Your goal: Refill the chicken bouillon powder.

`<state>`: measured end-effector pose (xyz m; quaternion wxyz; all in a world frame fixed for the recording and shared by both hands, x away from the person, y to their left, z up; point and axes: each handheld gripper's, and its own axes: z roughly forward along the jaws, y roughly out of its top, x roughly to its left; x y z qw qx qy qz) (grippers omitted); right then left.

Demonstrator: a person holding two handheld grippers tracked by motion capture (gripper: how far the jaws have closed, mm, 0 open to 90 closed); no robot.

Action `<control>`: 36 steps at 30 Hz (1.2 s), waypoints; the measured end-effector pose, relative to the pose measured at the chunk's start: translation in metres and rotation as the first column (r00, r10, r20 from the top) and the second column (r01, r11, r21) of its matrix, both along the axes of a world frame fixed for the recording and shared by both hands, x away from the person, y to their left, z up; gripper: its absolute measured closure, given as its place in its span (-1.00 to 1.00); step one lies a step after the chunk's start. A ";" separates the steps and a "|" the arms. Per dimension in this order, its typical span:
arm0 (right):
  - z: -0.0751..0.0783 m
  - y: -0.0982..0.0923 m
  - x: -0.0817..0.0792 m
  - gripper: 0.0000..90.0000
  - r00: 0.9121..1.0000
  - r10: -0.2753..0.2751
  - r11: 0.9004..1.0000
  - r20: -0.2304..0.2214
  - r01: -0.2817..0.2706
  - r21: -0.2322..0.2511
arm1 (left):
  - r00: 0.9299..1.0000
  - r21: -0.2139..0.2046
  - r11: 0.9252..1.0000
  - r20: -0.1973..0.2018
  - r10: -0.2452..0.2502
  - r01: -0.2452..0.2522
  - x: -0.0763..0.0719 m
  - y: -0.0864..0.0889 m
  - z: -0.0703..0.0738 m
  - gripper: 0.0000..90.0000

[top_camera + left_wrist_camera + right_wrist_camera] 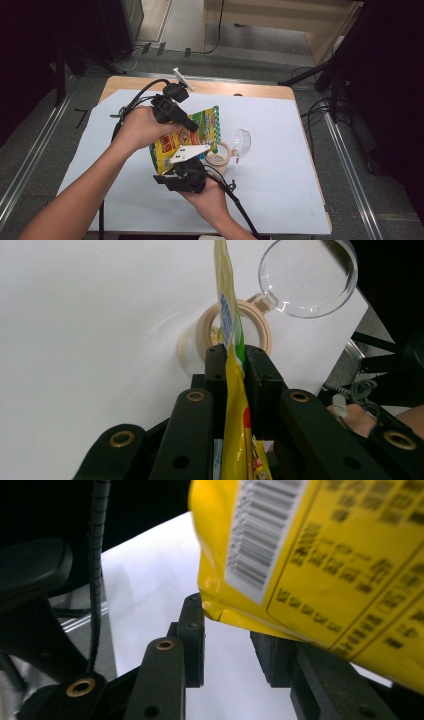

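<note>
Yellow snack bag (186, 136) held up off the table (280, 165), directly over the jar (218, 159), tilted, green-checked end pointing away from the person. Left tool (235, 352): jaws pinched onto the bag's thin edge, pads pressing it flat from both sides; in the left gripper view the bag runs straight up between them, crossing the jar's tan rim (264, 330). Right tool (227, 645): jaws stand apart with a clear gap; the bag's barcode side hangs just above and partly over the right-hand jaw; whether a pad touches it, cannot tell. Jar's clear hinged lid (241, 141) swung open, on the far-right side of the jar. White sheet (100, 150) covers the table beneath the jar.
</note>
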<state>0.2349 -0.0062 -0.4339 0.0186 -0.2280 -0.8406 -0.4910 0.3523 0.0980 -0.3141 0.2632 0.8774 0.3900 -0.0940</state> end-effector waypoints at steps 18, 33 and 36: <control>0.000 -0.001 0.000 0.56 1.000 0.014 1.000 -0.020 -0.013 0.027 | 0.999 -0.009 1.000 0.011 -0.030 0.030 0.000 0.000 -0.003 0.78; -0.001 -0.001 0.000 0.62 0.999 0.013 0.999 -0.030 -0.012 0.036 | 0.999 0.020 0.999 0.007 -0.044 0.044 0.000 -0.004 0.000 0.91; 0.000 -0.001 0.000 0.64 1.000 0.013 0.999 -0.019 -0.012 0.035 | 0.999 0.021 0.999 0.013 -0.047 0.047 0.000 -0.004 0.000 0.91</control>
